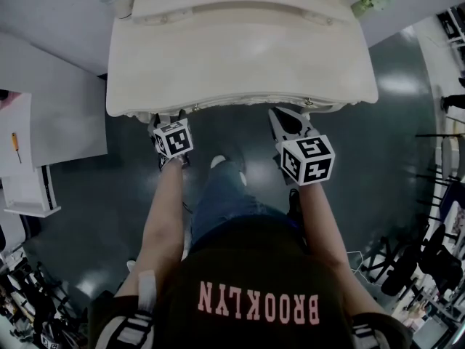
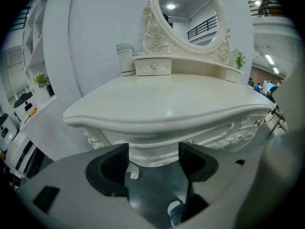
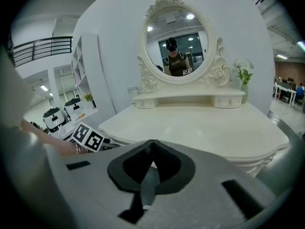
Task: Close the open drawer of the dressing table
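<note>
"What's on the left?"

"A pale jar (image 2: 126,59) stands at the back-left corner of the cream bench (image 2: 171,104). Nearer, the left gripper (image 2: 152,150) sits low by the bench's front edge, its fingers (image 2: 112,168) spread wide and holding nothing."

"And the drawer?"

"Its front (image 2: 198,139) lies just under the top's overhang, right of those fingers. I cannot tell whether it is fully in."

"The right side?"

"The right gripper (image 3: 153,148) hovers higher, fingers (image 3: 167,168) pressed together, empty. A flower vase (image 3: 243,78) stands back-right."
</note>
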Motion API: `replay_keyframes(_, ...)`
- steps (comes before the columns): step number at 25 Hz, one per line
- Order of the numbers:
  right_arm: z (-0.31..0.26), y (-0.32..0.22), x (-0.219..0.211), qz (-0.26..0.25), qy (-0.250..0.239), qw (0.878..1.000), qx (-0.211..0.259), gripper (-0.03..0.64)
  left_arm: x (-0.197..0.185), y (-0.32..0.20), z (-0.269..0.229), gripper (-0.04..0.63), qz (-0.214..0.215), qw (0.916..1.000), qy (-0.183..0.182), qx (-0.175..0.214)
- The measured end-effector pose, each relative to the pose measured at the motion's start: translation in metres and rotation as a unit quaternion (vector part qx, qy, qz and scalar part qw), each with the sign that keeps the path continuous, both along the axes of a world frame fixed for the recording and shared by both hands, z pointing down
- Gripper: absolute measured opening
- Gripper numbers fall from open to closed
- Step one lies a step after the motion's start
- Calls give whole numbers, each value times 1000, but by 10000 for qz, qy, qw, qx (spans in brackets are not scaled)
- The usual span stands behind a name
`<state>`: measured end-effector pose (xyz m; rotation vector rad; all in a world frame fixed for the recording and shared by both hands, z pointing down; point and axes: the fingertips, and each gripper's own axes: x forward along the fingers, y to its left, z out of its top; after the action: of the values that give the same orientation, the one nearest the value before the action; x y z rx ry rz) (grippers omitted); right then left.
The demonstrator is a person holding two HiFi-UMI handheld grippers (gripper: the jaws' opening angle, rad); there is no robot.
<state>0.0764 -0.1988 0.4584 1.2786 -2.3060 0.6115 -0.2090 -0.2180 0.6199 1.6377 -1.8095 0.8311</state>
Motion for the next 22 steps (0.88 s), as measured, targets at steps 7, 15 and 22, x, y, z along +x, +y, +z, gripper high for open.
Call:
replay_keyframes(7, -16, 11, 4, -39, -91, 9997, 208, -3, 5, 14, -21, 316, -74, 9997, 30, 234)
replay_keyframes(15, -41, 24, -5, -140, -294, 9979, 553, -3, 7, 31, -55, 316, -145, 9977, 116, 653)
replay_keyframes(22, -64, 42, -7, -241, -379, 9944, 959, -3, 19, 54, -90, 314, -89, 9955, 286, 898)
